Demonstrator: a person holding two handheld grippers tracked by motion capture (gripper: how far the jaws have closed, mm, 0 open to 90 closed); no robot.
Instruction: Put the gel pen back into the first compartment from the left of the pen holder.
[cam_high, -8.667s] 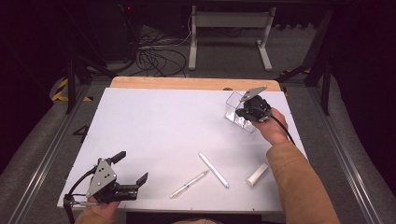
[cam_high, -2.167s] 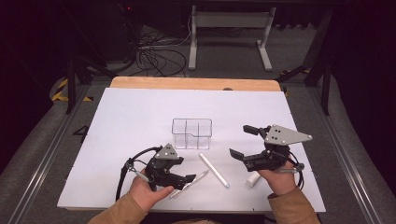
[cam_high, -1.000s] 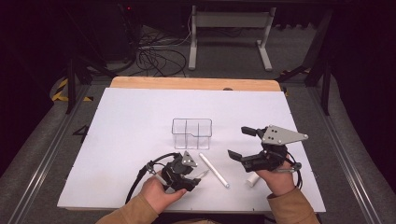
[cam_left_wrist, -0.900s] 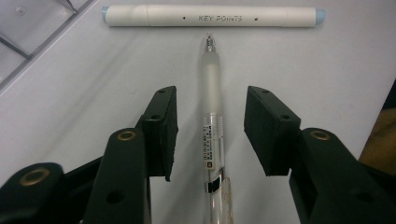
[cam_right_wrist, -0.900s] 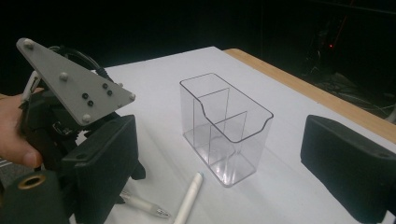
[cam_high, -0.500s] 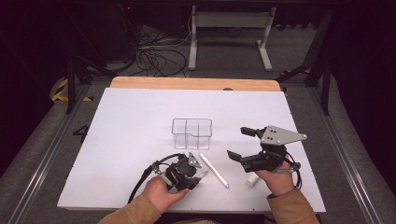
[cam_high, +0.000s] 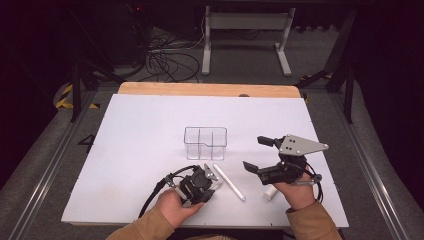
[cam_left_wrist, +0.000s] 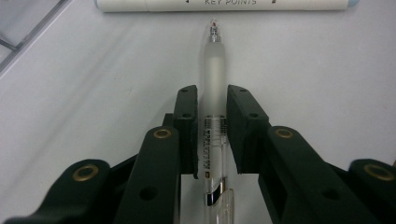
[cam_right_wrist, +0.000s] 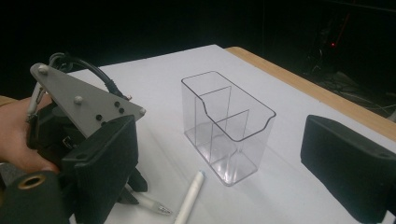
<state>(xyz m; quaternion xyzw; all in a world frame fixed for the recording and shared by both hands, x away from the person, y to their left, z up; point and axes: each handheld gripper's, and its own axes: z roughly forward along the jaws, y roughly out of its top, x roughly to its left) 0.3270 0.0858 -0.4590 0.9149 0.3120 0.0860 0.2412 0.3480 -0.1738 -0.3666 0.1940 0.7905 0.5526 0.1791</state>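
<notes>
A clear-bodied pen (cam_left_wrist: 215, 79) lies on the white table, its tip pointing at a white marker (cam_left_wrist: 219, 4). My left gripper (cam_left_wrist: 212, 100) has just been closing and is now shut on the pen's barrel, low at the table's front (cam_high: 209, 179). The white marker (cam_high: 229, 182) lies just right of it. A clear divided holder (cam_high: 205, 142) stands upright behind them. My right gripper (cam_high: 259, 154) hovers open to the right, facing the holder (cam_right_wrist: 229, 126) with nothing between its jaws. The left gripper's grey plate (cam_right_wrist: 79, 107) appears in the right gripper view.
A small white cylinder (cam_high: 270, 192) lies beside the right hand. The white table sheet (cam_high: 150, 130) ends at a wooden strip (cam_high: 210, 89) at the back. Cables and a metal stand sit on the floor beyond.
The left gripper slid right to the clear pen and its jaws closed on it. The right gripper has stayed put. Much earlier the right gripper held the holder at the far right.
</notes>
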